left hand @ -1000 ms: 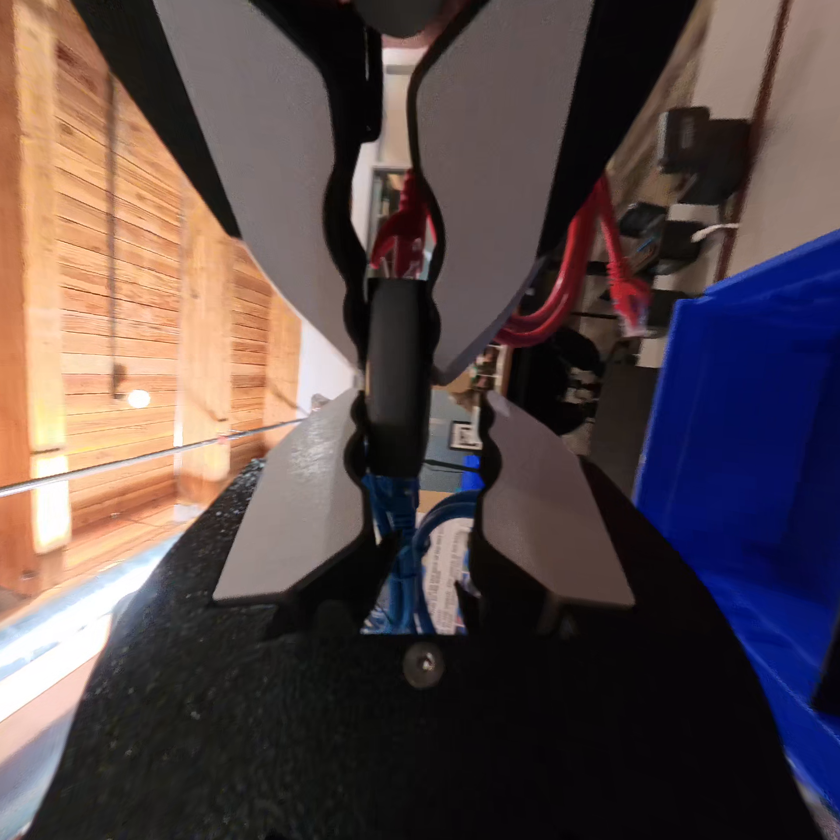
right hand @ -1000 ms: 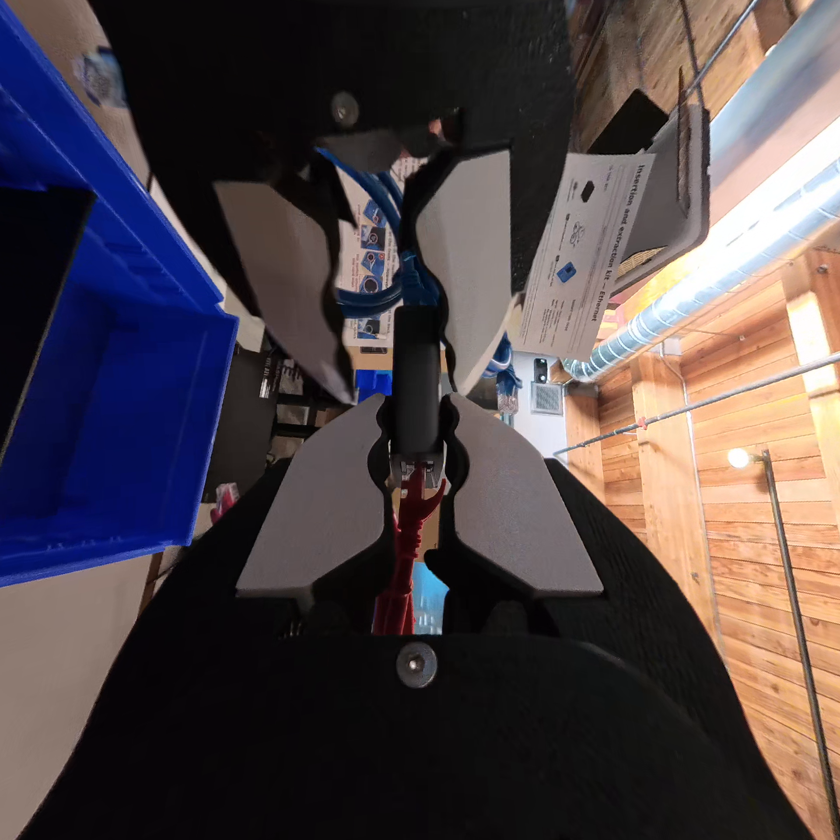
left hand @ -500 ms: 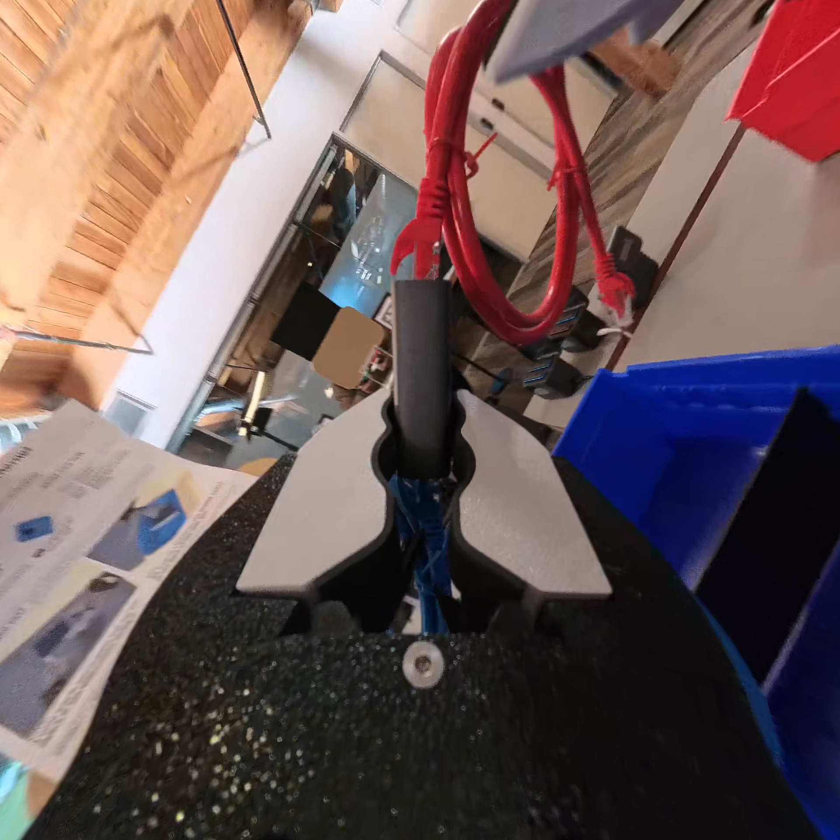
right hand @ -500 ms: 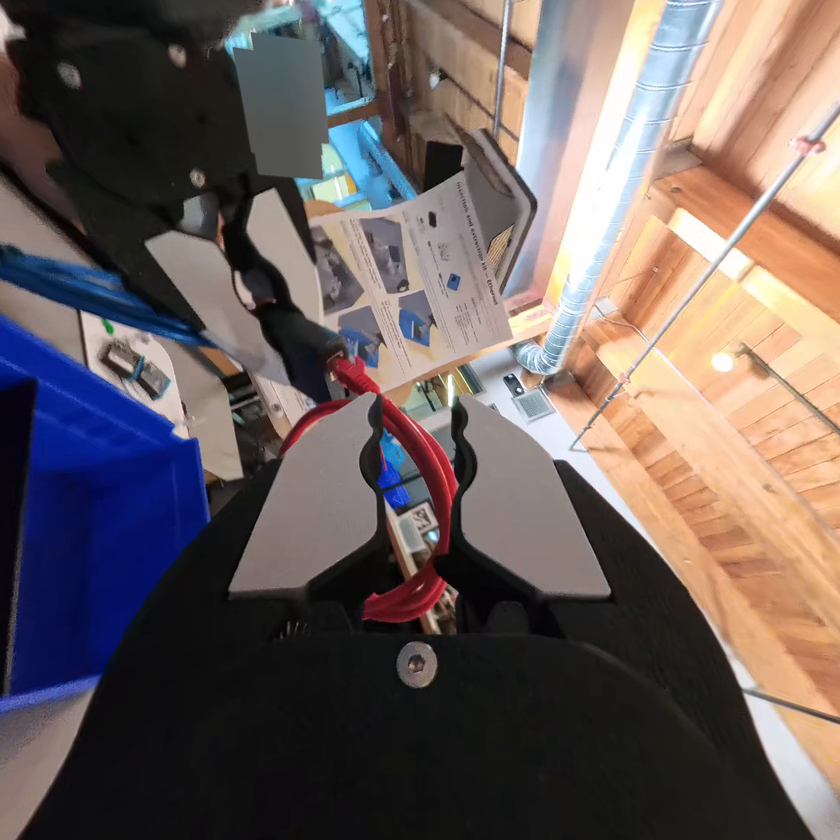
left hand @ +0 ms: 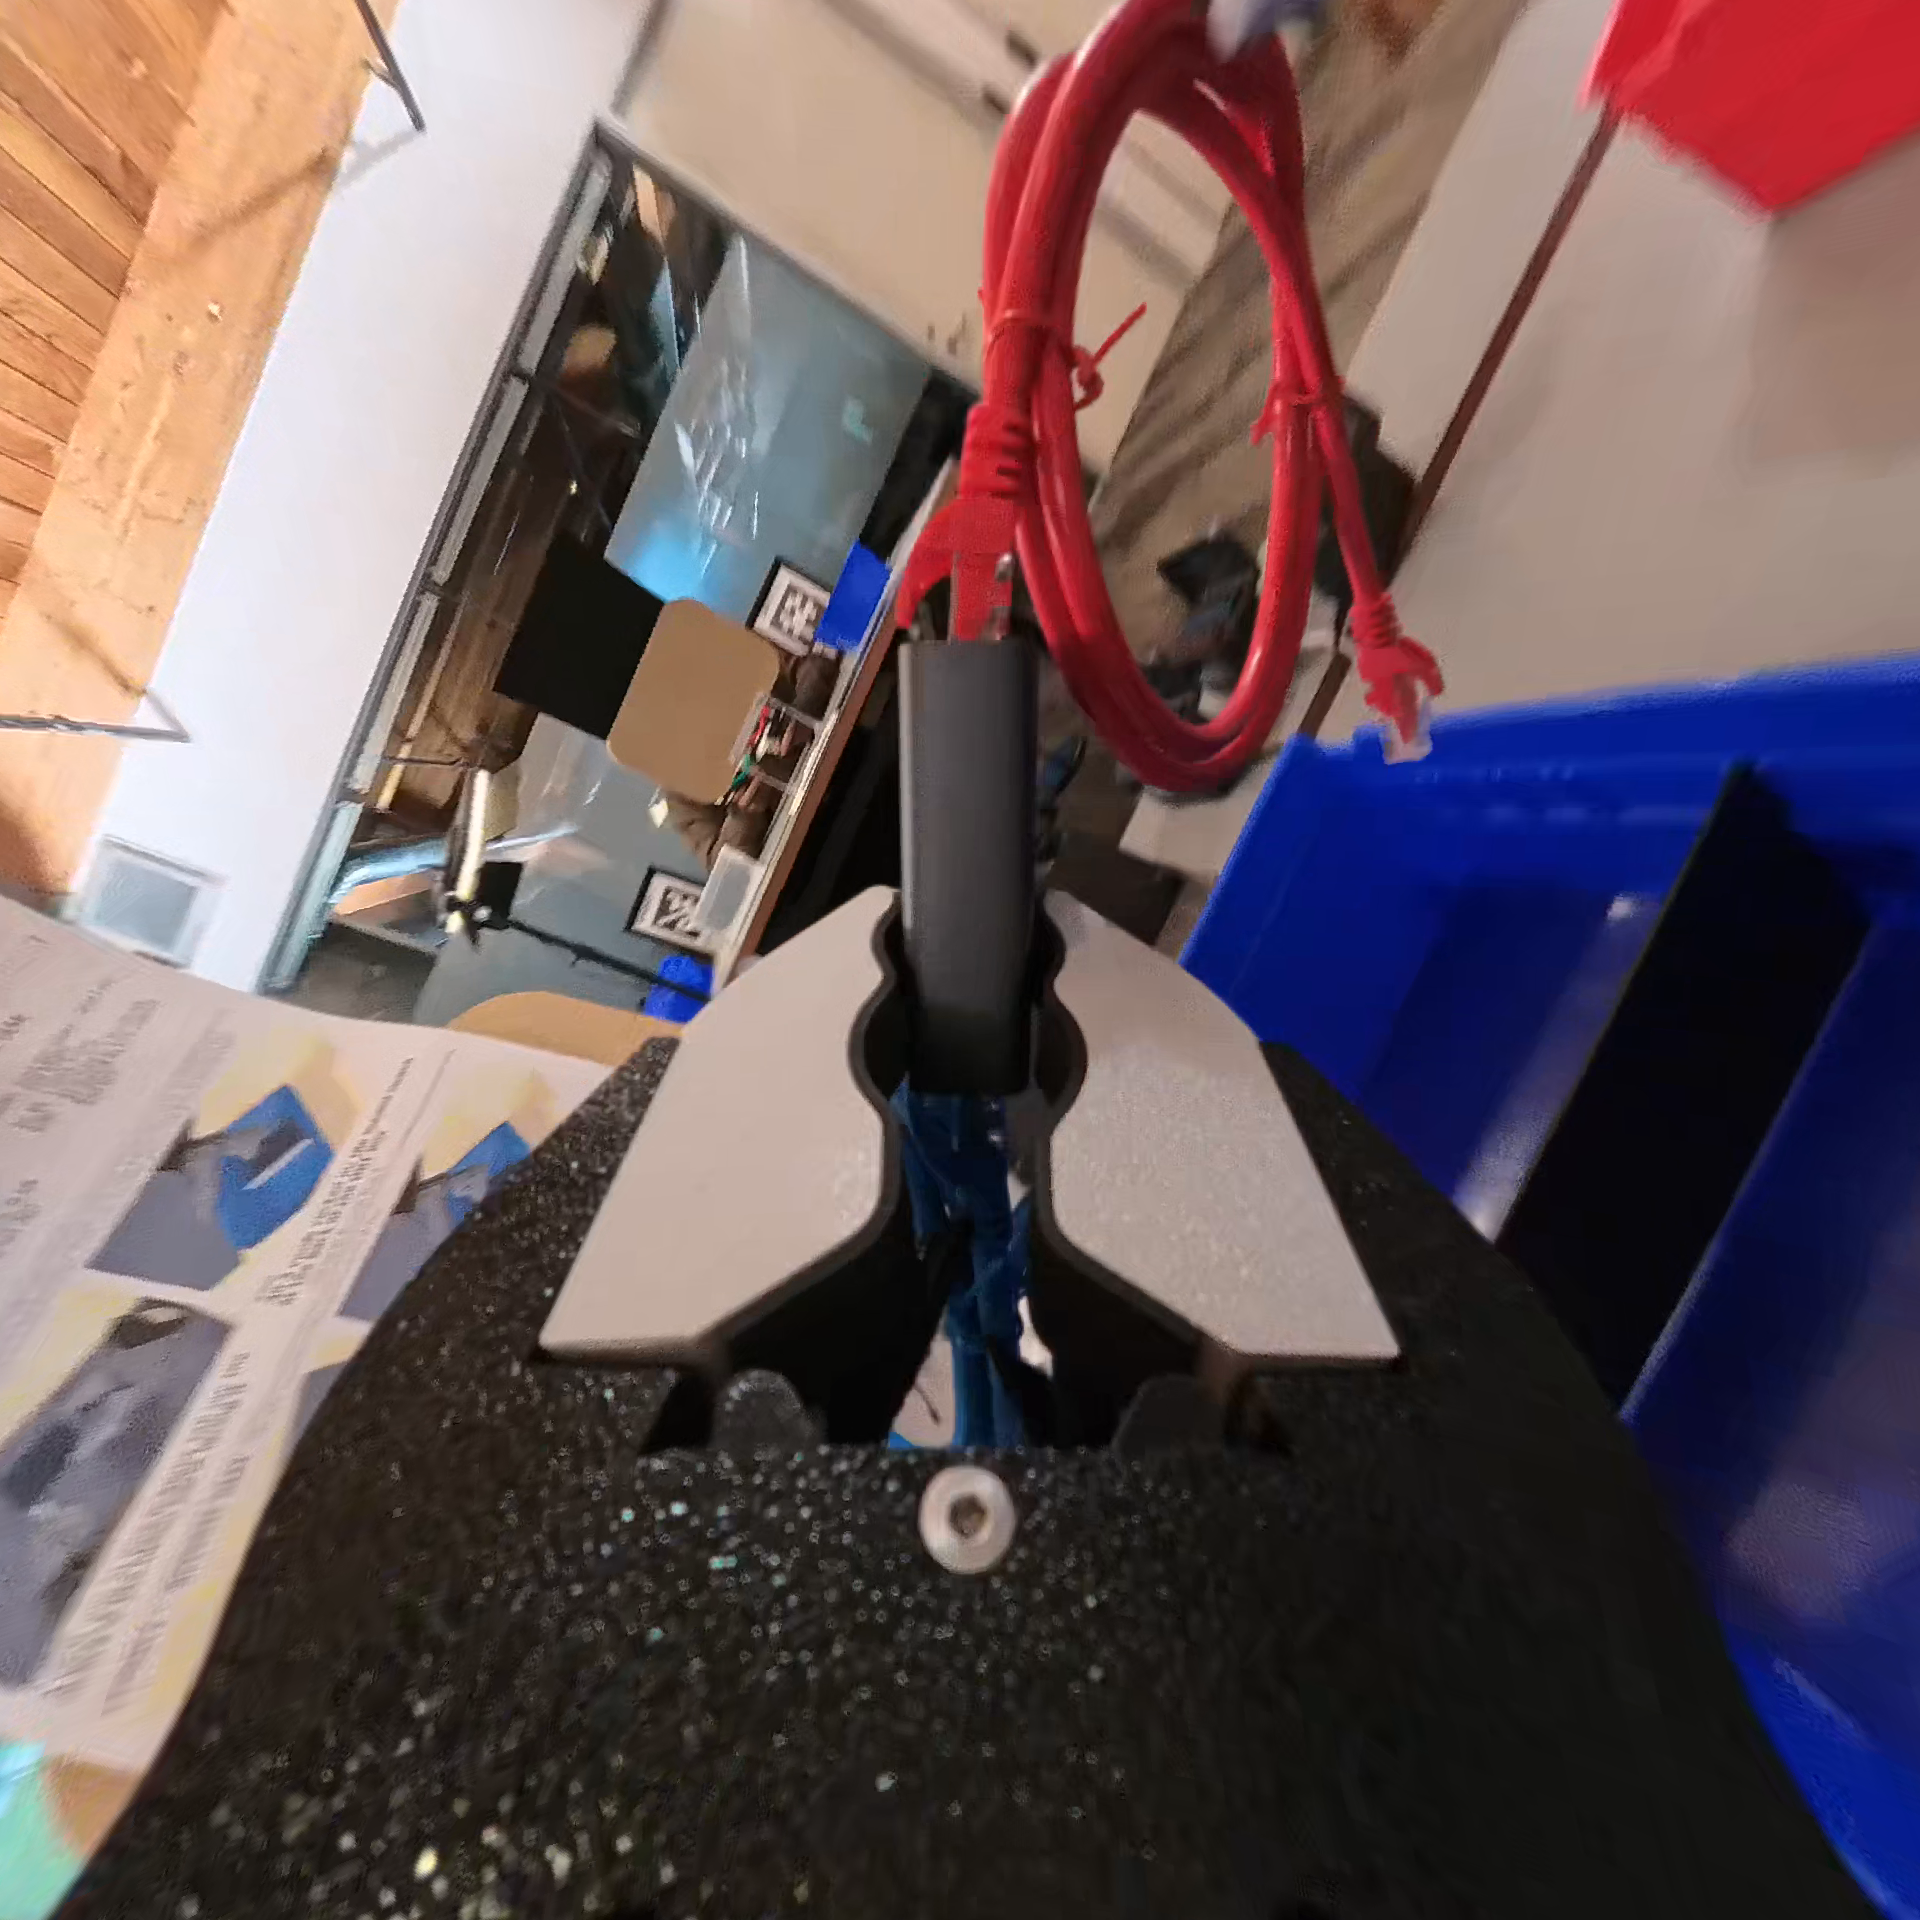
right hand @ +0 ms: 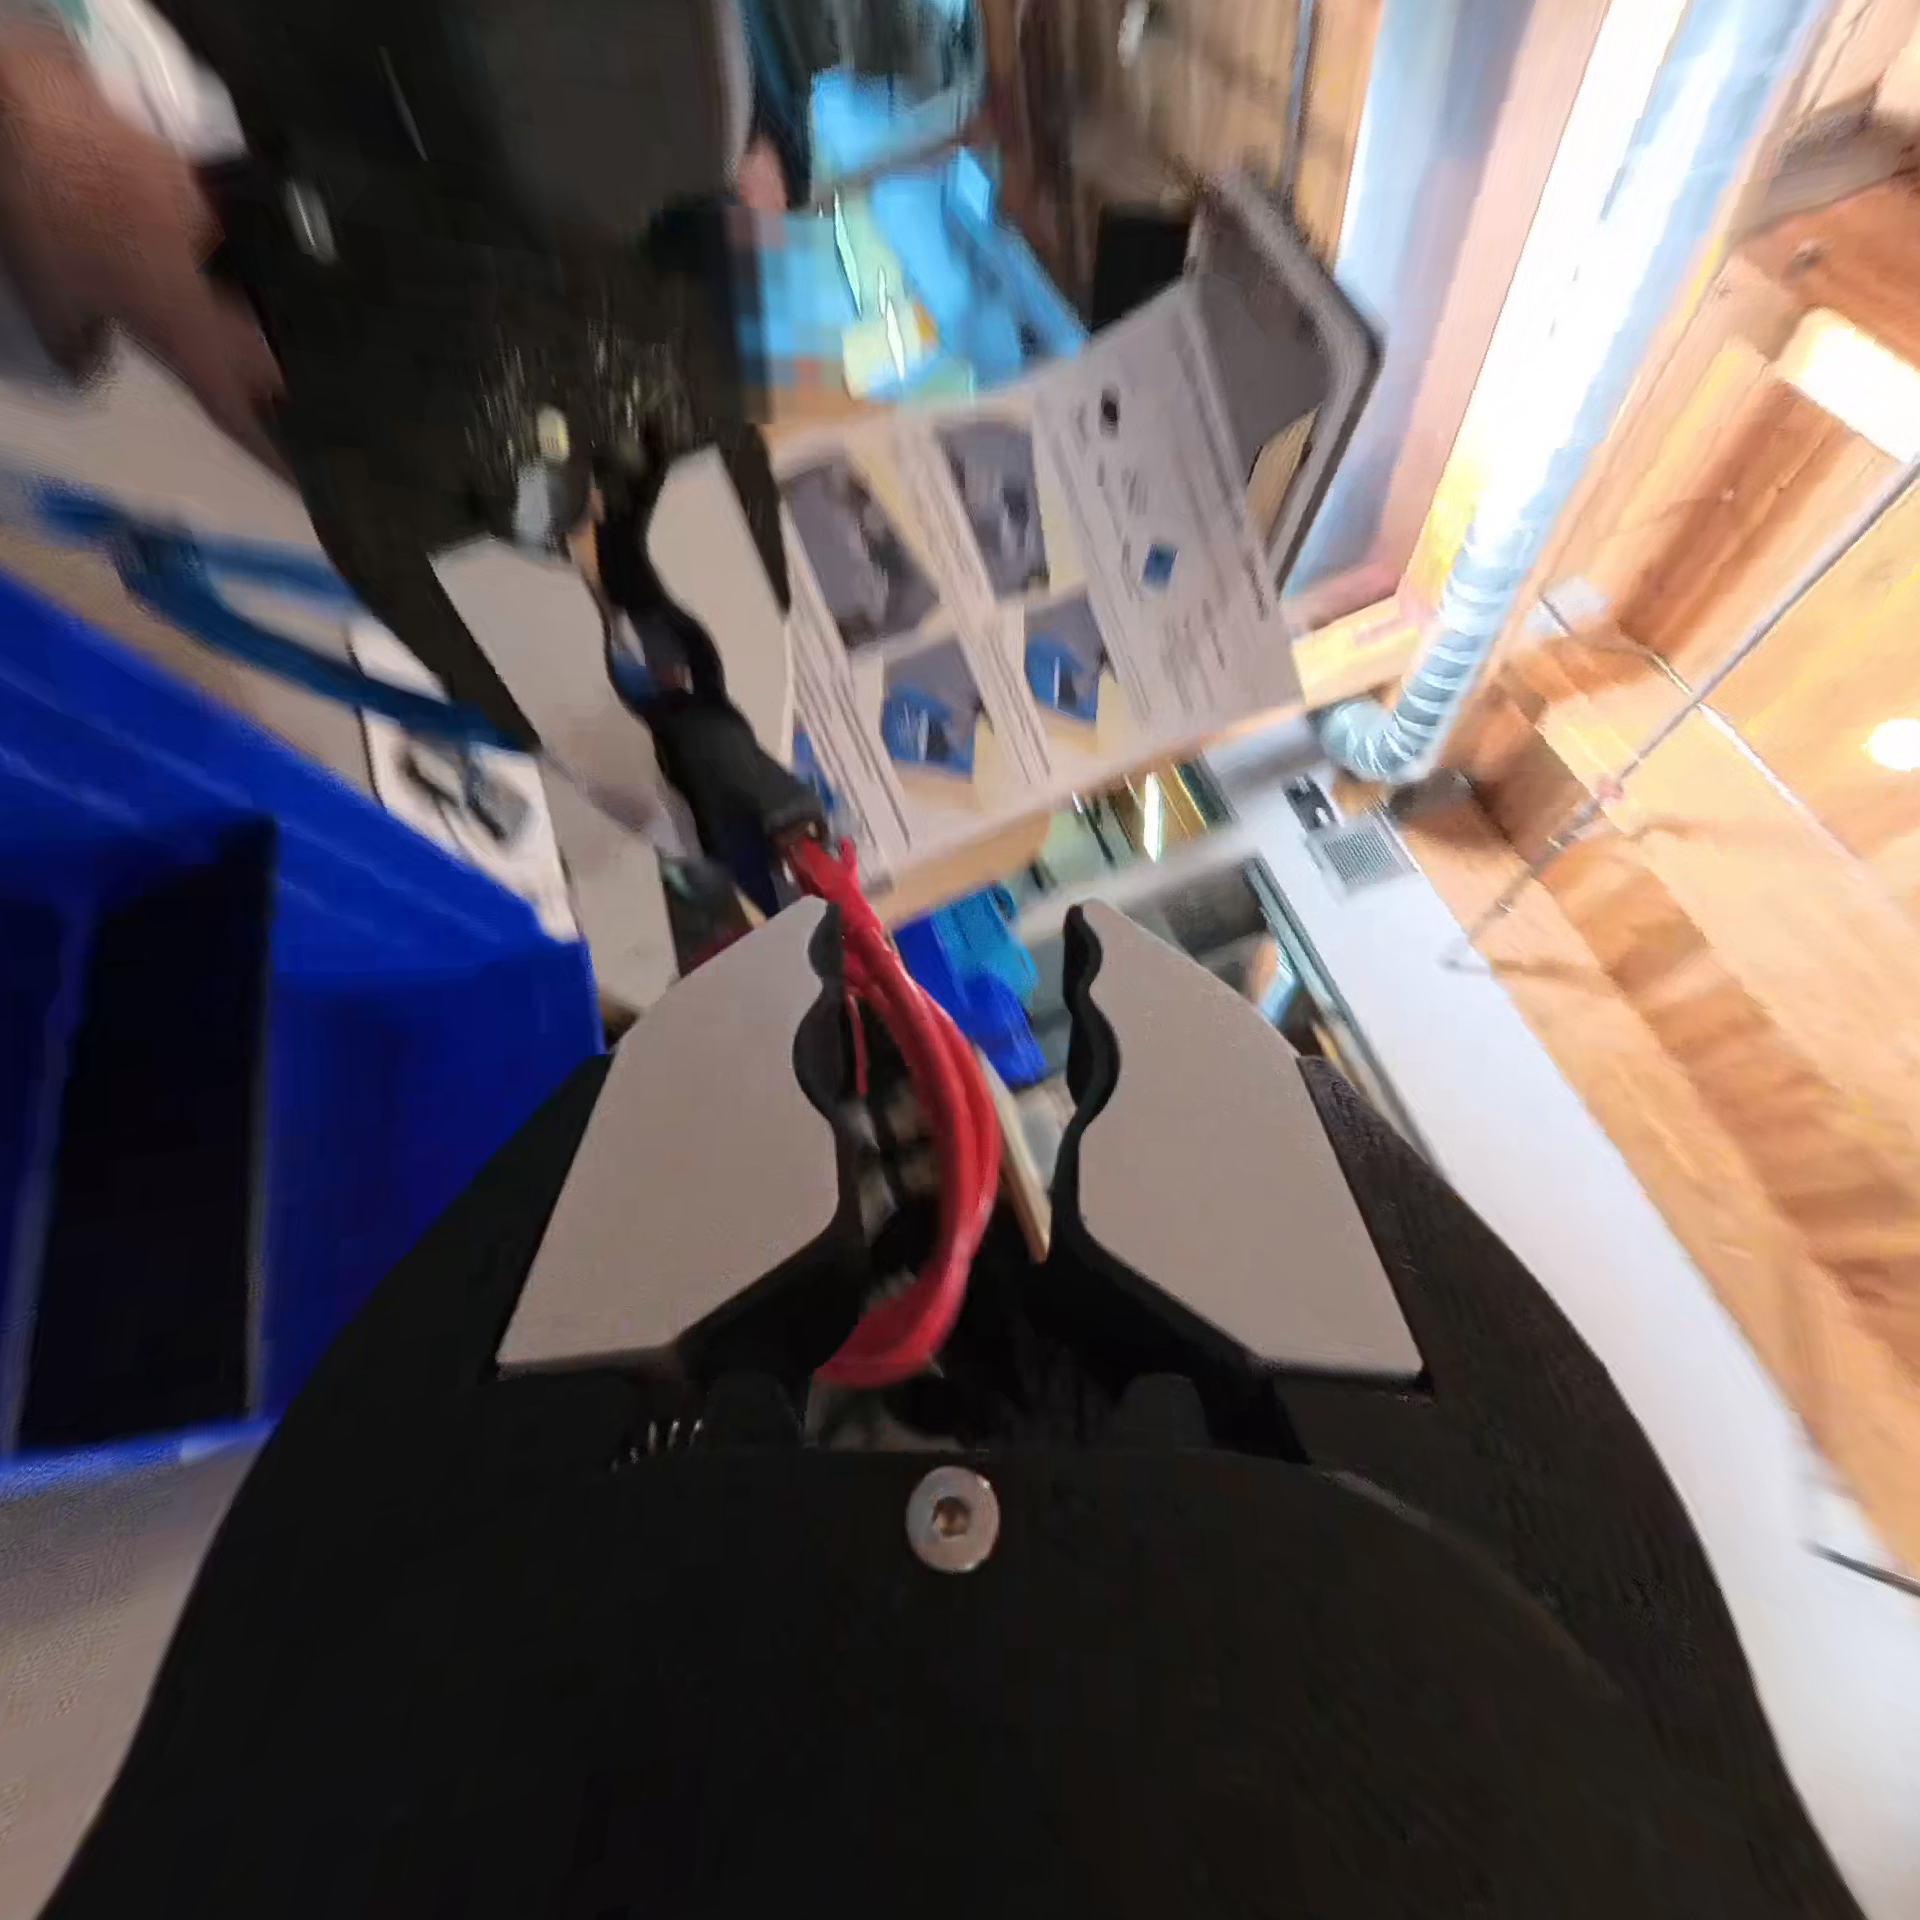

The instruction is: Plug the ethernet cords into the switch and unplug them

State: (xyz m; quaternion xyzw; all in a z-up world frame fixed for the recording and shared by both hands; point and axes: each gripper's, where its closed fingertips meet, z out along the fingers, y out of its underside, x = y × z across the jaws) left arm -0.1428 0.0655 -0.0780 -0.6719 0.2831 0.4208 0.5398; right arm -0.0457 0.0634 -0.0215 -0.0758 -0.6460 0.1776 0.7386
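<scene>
My left gripper [left hand: 966,920] is shut on a black coupler block [left hand: 966,831] that sticks out past the fingertips. A blue cable [left hand: 971,1236] runs from its near end back between the fingers. A red plug [left hand: 971,561] sits in its far end, and the tied red cable coil [left hand: 1153,436] hangs beyond it. My right gripper [right hand: 951,920] is open, with loops of the red cable [right hand: 940,1101] lying loose in the gap against the left finger. In the right wrist view the left gripper [right hand: 665,623] shows farther off, holding the coupler [right hand: 727,758].
A blue bin [left hand: 1455,935] with a dark divider stands close on the right, and shows left in the right wrist view [right hand: 364,997]. A red bin [left hand: 1766,94] is at top right. A printed picture sheet [left hand: 156,1247] hangs nearby on a grey holder [right hand: 1288,343].
A second ago both grippers gripped the coupler end to end. The right gripper let go, drew back and opened wider. The red plug stays in the coupler, which the left gripper still holds.
</scene>
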